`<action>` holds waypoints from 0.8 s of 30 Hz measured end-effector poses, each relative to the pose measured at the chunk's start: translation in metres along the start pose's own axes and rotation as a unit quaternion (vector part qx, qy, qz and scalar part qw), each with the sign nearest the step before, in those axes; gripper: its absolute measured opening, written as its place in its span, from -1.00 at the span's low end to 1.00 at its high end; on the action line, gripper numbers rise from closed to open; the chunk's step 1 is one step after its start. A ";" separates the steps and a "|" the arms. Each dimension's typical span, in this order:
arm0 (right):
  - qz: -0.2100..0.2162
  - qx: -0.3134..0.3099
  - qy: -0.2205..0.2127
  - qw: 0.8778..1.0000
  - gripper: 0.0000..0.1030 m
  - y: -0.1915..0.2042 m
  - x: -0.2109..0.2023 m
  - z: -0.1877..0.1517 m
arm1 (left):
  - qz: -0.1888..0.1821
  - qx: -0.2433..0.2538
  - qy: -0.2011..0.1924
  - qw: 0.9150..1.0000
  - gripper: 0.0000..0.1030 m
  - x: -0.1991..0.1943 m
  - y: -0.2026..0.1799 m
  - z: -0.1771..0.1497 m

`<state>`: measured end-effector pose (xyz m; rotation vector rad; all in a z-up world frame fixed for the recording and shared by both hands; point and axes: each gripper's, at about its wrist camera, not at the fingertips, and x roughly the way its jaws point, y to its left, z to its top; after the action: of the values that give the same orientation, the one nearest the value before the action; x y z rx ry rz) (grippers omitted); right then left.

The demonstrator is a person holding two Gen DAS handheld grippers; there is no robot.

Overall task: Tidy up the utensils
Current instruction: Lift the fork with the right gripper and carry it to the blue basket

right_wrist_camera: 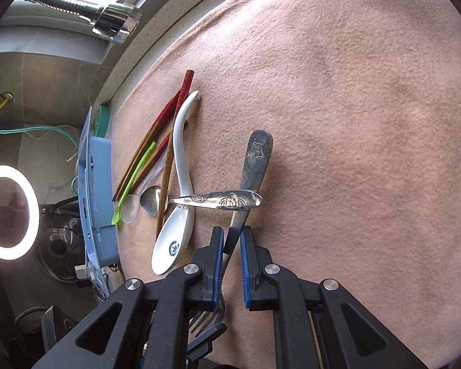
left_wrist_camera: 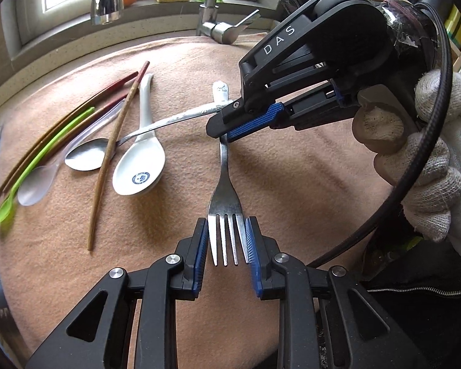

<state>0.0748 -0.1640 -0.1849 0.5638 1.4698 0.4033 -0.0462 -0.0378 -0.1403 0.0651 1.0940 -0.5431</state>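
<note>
The left claw (left_wrist_camera: 226, 240) at the bottom centre clamps the tines of a fork (left_wrist_camera: 226, 196), blue pads against both outer tines. The right claw (left_wrist_camera: 222, 127), held by a gloved hand (left_wrist_camera: 427, 166) at right, pinches the fork's handle. At left, spoons (left_wrist_camera: 138, 166) and chopsticks (left_wrist_camera: 113, 153) lie on the pink cloth (left_wrist_camera: 292, 169) covering the table.

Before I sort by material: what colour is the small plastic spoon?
Bright green, clearest in the left wrist view.
</note>
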 end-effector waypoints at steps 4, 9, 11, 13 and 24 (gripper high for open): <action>0.005 -0.001 -0.017 1.000 -0.81 0.000 -0.020 0.002 | -0.006 0.008 -0.013 1.000 -0.55 -0.003 -0.008 0.011; 0.015 -0.019 -0.037 0.999 -0.84 0.014 -0.041 0.007 | -0.009 0.009 -0.031 0.999 -0.55 -0.012 -0.003 0.021; 0.021 -0.027 -0.041 0.999 -0.84 0.022 -0.046 0.010 | -0.006 0.008 -0.038 0.999 -0.55 -0.018 0.000 0.023; 0.026 -0.037 -0.043 0.998 -0.85 0.032 -0.048 0.012 | 0.000 0.006 -0.045 0.999 -0.55 -0.024 0.005 0.024; 0.064 -0.106 -0.022 0.992 -0.89 0.115 -0.026 0.017 | 0.054 -0.048 -0.082 0.994 -0.56 -0.070 0.047 0.010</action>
<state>0.0994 -0.0881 -0.0963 0.4953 1.3327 0.6363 -0.0411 0.0272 -0.0859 -0.0048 0.9490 -0.3909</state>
